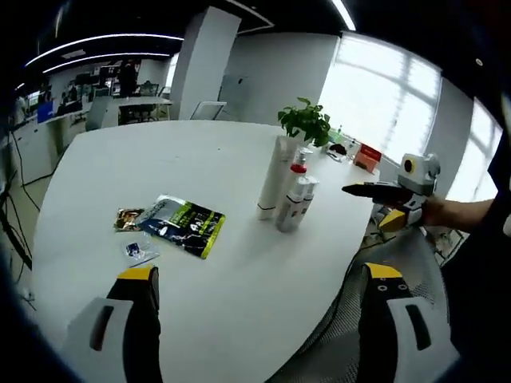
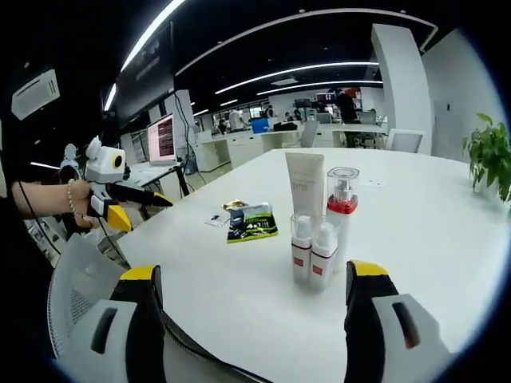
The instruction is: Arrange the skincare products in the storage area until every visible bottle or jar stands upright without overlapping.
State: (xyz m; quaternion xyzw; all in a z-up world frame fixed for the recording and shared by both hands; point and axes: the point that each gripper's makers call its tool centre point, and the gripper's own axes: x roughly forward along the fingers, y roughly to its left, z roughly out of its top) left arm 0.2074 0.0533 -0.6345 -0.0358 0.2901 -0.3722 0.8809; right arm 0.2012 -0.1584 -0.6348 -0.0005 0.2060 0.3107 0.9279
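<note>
Nearest, left gripper and right gripper both gaping, clamped on nothing. Beyond, on round white table: tall white plastic tube, red-collared clear-capped pump bottle, two small white red-labelled bottles, upright, clustered. Probably light, slick, tippy; best pinched low around bodies.

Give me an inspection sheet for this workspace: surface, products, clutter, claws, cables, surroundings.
Surface: white table, mostly bare.
Job's things: white tube, red-collared pump bottle and two small spray bottles, all upright, clustered close.
Clutter: dark green sachet and small packets lying flat, apart from the bottles.
Claws: left claw open, empty; right claw open, empty.
Cables: one down the floor at the left gripper view's far left.
Surroundings: potted plant, mesh chair, office desks, windows.
</note>
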